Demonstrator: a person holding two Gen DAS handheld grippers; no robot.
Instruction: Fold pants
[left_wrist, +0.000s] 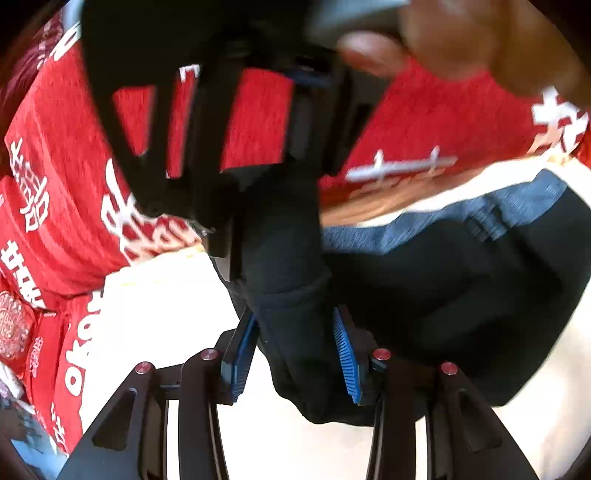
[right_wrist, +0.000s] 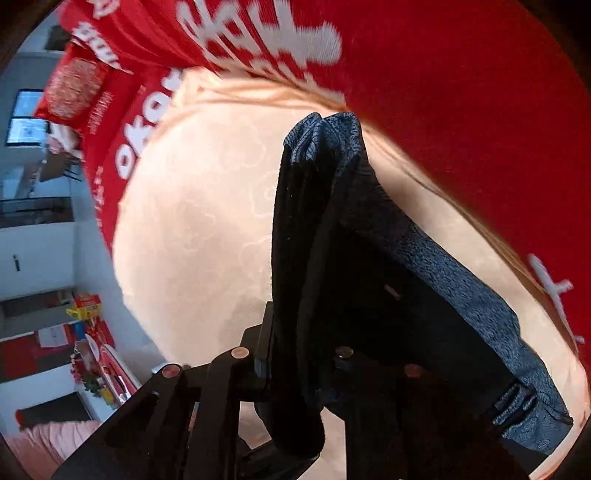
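Draping over the pale table (right_wrist: 192, 229) near its red-clothed edge, the dark pants (right_wrist: 369, 295) are clamped in both the left gripper (left_wrist: 295, 354) and the nearly closed right gripper (right_wrist: 295, 354), so thick bunched folds could slip out.

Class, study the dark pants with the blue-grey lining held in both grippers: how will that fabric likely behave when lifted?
The dark pants probably flop: they bunch into a roll between the left gripper pads. In the right gripper the pants drape in folds, so free ends likely sag. The fabric looks thick, so probably not slippery.
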